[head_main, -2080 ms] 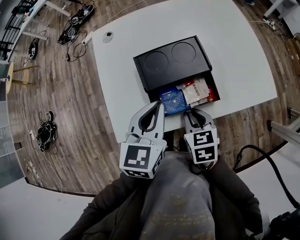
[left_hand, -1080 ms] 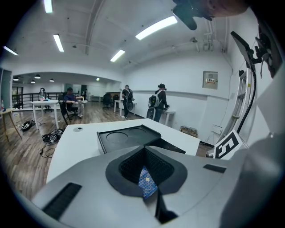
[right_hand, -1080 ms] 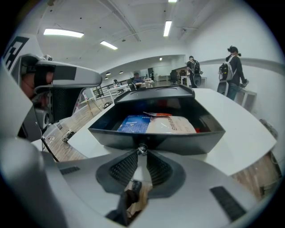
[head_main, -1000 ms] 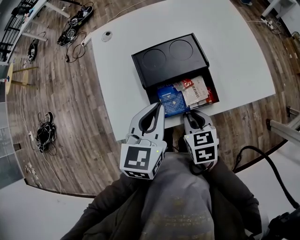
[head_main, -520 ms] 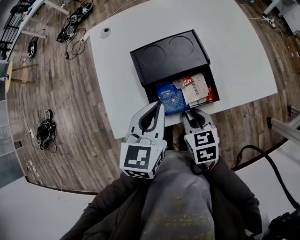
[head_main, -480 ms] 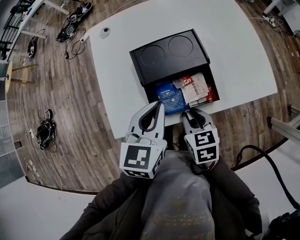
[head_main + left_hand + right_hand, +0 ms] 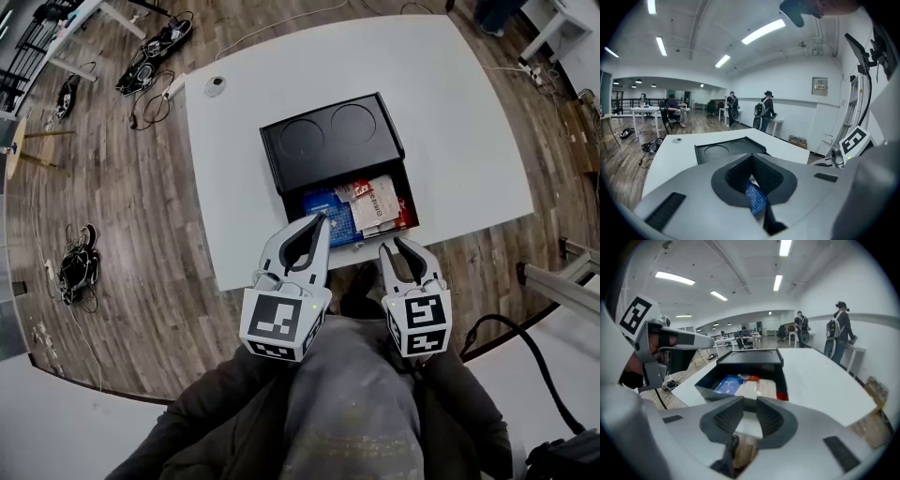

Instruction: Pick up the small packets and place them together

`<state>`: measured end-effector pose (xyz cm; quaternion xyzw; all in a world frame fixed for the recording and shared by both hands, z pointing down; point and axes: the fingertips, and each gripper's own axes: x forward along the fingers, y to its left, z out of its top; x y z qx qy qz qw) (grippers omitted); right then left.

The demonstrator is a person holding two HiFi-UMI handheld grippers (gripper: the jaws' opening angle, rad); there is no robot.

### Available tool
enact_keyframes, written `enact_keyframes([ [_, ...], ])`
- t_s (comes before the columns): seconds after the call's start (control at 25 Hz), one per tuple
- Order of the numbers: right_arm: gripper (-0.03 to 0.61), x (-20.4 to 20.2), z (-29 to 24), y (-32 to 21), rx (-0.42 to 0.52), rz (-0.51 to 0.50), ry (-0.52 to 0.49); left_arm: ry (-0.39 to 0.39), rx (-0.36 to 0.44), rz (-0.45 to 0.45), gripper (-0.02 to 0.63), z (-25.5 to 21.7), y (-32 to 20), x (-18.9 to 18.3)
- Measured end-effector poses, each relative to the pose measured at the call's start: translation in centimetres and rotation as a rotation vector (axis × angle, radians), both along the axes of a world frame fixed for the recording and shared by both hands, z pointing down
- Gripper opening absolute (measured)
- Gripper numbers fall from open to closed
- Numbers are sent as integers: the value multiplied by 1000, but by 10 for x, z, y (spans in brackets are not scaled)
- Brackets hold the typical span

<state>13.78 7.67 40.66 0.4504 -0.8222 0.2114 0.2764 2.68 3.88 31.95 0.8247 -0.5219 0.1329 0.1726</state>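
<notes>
Within one black tray [image 7: 281, 150], one blue packet [image 7: 330, 208]

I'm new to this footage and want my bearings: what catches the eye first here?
The black tray in the middle of the white table stands out, its near compartment crammed with a blue packet beside white packets. Nearer the camera, the left claw points at the blue packet. The right claw, at the table's near edge, has just been opening its jaws with nothing between them.
</notes>
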Motion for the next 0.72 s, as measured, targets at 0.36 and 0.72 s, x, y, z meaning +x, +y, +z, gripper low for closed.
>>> enact_keyframes([
  [0.36, 86, -34, -42, -40, 191, -202, 162, 20, 55, -62, 3, -25, -10, -22],
  [0.72, 86, -70, -15, -55, 179, -351, 313, 41, 0, -161, 3, -8, -16, -66],
])
